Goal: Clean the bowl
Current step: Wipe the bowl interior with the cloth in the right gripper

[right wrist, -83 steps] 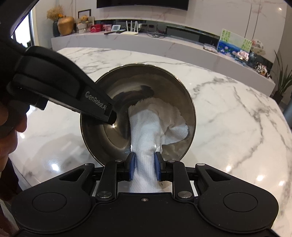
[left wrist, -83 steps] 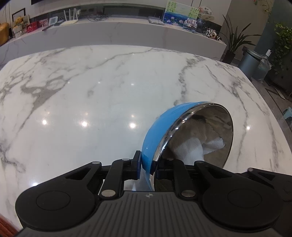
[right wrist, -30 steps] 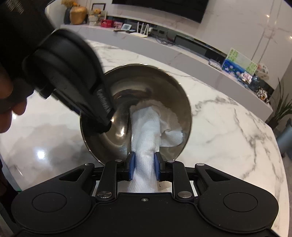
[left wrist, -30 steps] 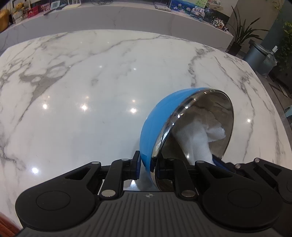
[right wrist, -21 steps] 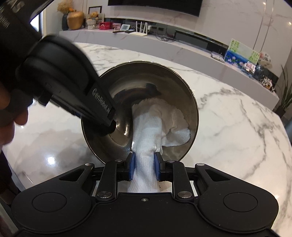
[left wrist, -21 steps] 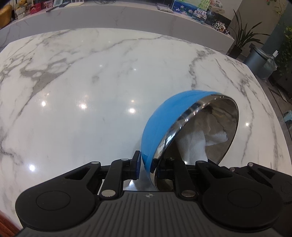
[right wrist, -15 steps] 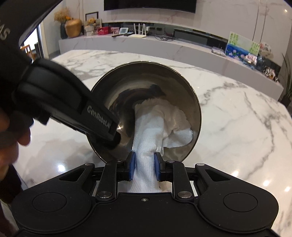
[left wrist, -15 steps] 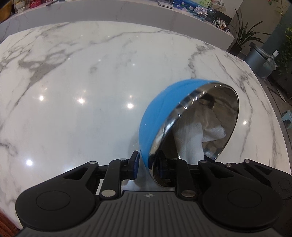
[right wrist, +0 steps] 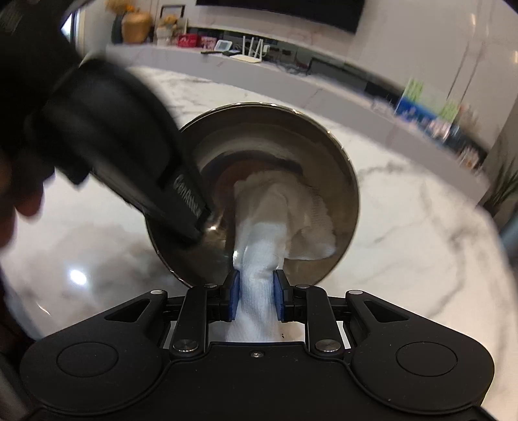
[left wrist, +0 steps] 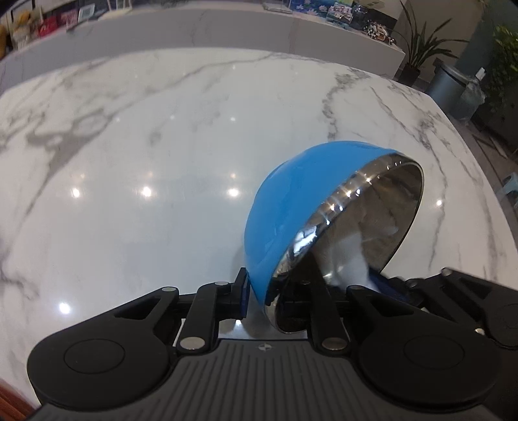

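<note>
A bowl (left wrist: 291,207), blue outside and shiny steel inside, is held tilted on its side above the marble table (left wrist: 145,136). My left gripper (left wrist: 273,291) is shut on the bowl's rim, one finger outside, one inside. In the right wrist view the bowl's steel inside (right wrist: 265,152) faces me. My right gripper (right wrist: 256,296) is shut on a white cloth (right wrist: 278,210), whose free end is pressed into the bowl. The cloth also shows inside the bowl in the left wrist view (left wrist: 351,256). The left gripper's body (right wrist: 106,142) shows blurred at left.
A long white counter (left wrist: 226,29) with small items runs behind the table. A grey bin (left wrist: 448,85) and potted plants (left wrist: 417,45) stand at the far right, beyond the table's right edge. A hand (right wrist: 19,200) holds the left gripper.
The bowl has tipped and shifted slightly in the left gripper. The cloth has rubbed around the bowl's inside. Both grips are unchanged; the right view is now motion-blurred.
</note>
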`<state>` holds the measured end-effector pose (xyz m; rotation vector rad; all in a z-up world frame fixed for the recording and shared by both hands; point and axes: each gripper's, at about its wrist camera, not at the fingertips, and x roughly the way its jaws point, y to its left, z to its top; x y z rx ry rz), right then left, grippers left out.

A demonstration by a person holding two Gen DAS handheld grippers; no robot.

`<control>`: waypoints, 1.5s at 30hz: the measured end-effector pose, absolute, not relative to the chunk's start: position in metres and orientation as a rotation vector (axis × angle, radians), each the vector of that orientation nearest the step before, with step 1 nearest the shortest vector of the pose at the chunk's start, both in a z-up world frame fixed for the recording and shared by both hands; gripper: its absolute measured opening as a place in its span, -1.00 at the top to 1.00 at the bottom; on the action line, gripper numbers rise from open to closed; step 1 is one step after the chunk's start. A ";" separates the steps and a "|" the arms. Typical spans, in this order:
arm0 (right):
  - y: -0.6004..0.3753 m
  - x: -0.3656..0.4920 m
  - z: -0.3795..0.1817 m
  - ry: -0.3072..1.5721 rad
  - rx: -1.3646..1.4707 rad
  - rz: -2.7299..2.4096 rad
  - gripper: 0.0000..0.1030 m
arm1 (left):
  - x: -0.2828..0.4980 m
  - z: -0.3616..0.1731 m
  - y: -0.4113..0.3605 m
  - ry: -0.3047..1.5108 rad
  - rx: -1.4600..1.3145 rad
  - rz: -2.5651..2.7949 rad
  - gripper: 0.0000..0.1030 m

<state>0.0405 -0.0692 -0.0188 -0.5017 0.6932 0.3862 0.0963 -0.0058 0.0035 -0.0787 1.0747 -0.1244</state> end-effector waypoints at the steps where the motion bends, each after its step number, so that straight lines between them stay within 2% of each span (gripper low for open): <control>1: -0.068 0.039 -0.019 0.684 -0.522 0.378 0.62 | 0.096 0.004 -0.007 1.071 -0.064 -0.119 0.74; 8: -0.071 0.045 -0.020 0.720 -0.463 0.400 0.62 | 0.097 0.005 -0.004 1.066 -0.109 -0.129 0.73; 19: -0.106 0.064 -0.018 0.836 -0.081 0.471 0.62 | 0.091 -0.006 0.001 1.099 -0.202 -0.140 0.55; 23: -0.106 0.062 -0.018 0.824 -0.106 0.474 0.62 | 0.091 -0.007 0.002 1.105 -0.208 -0.146 0.56; 27: -0.100 0.054 -0.020 0.807 -0.160 0.478 0.62 | 0.092 -0.006 -0.001 1.106 -0.180 -0.161 0.74; 36: -0.090 0.048 -0.026 0.690 -0.393 0.358 0.62 | 0.094 0.006 -0.004 1.079 -0.065 -0.149 0.76; 45: -0.092 0.043 -0.014 0.656 -0.333 0.439 0.62 | 0.101 0.004 0.014 1.169 -0.189 -0.224 0.77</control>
